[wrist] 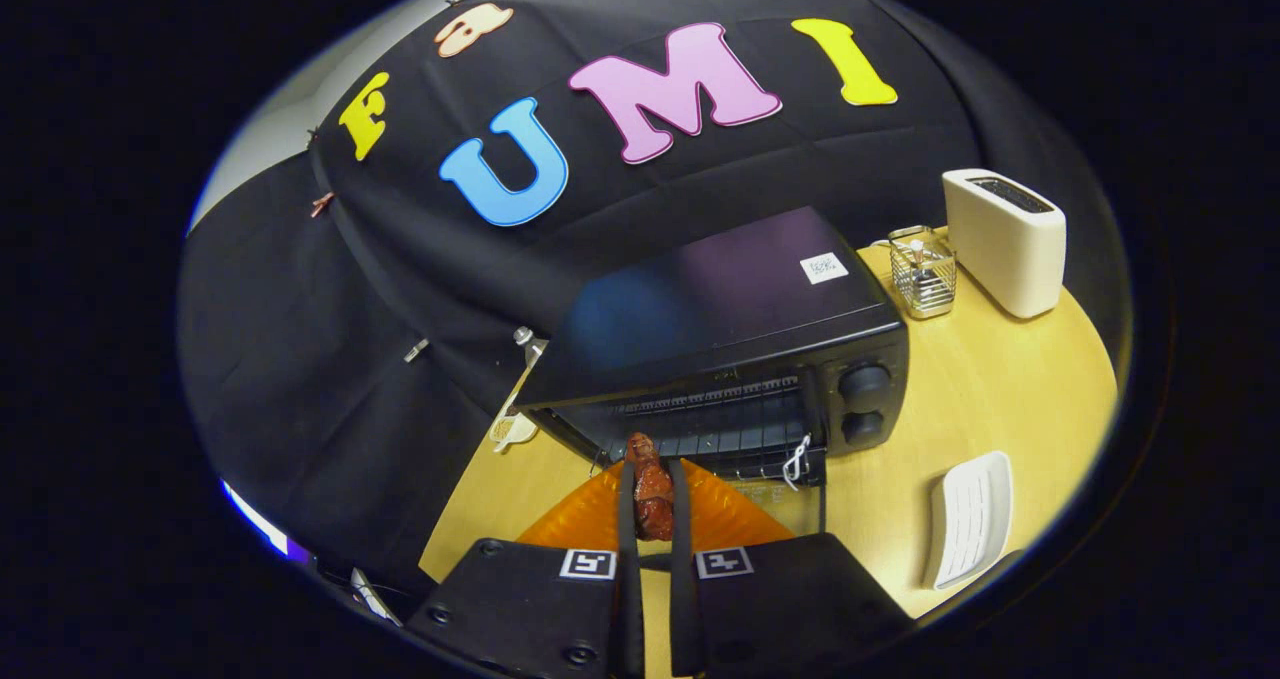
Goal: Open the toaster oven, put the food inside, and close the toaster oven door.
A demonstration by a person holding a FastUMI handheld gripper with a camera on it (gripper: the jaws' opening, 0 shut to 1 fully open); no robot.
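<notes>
A black toaster oven (730, 299) stands on the wooden table just beyond my fingers, its door (790, 474) let down toward me and the wire rack (720, 429) inside showing. My gripper (652, 479) is shut on a glazed reddish-brown piece of food (652, 494), which is held upright between both fingers, its top end reaching the oven's open mouth. Two black knobs (864, 399) sit on the oven's right side. A white string loop (797, 459) hangs at the door's edge.
An orange plate (590, 519) lies under my fingers on the table. A white ridged dish (968, 519) sits to the right. Behind the oven stand a wire basket (922, 274) and a white pop-up toaster (1005, 239). A small white item (512, 429) lies left of the oven.
</notes>
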